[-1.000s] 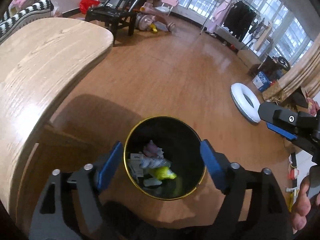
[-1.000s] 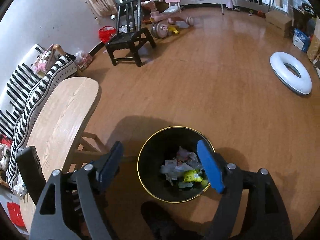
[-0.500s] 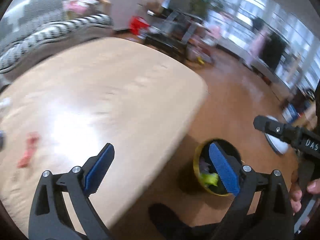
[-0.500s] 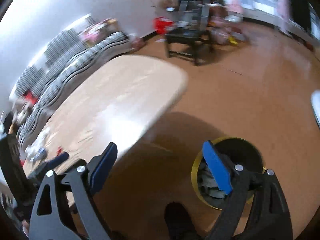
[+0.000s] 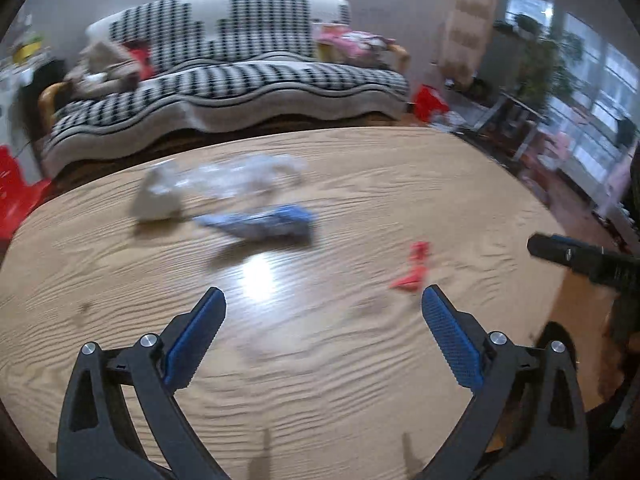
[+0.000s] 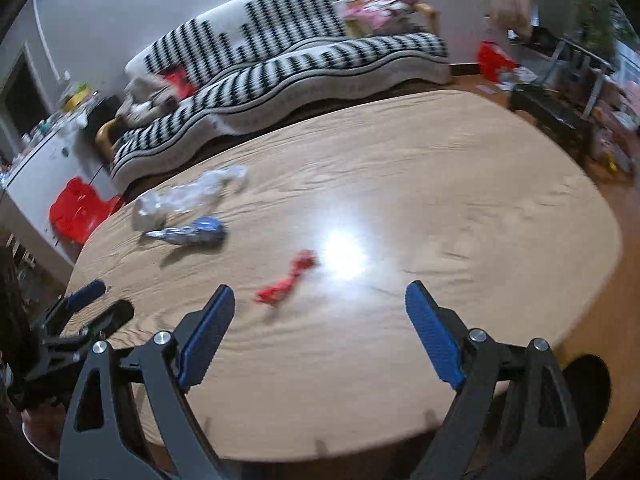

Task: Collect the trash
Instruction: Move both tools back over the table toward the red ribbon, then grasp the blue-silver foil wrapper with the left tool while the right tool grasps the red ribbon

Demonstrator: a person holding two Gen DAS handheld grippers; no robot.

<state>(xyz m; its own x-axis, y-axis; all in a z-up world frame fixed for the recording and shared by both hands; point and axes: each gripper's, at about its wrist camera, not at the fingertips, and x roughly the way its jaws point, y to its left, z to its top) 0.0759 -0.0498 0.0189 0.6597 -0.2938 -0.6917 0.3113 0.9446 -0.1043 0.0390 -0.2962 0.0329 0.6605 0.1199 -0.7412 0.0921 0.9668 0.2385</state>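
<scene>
- Both tools are spread wide and empty: your left tool hangs over the near half of the table with nothing between its pads, and your right tool does the same, angled down at the tabletop.
- Biggest risk is the clear plastic wrap, at about 11 o'clock from the left tool and well away from it. It looks thin and floppy, so a fast sweep could push it across the table instead of catching it, and the pads may close on only a corner.
- Next, the blue wrapper, just beside the clear wrap at about 12 o'clock. It lies flat, so I'd judge a shallow approach could skid over it; come down steeper.
- The red wrapper is smallest and nearest, at about 11 o'clock from the right tool, just past its left pad. In the left wrist view it sits at about 1 o'clock, close to that tool's right pad. Both tools could go for it and knock together; your right tool's tip already shows at 3 o'clock in the left view.
- Both views are smeared, so settle before closing.
- A dark bin rim shows at 4 o'clock past the table edge, right view.
</scene>
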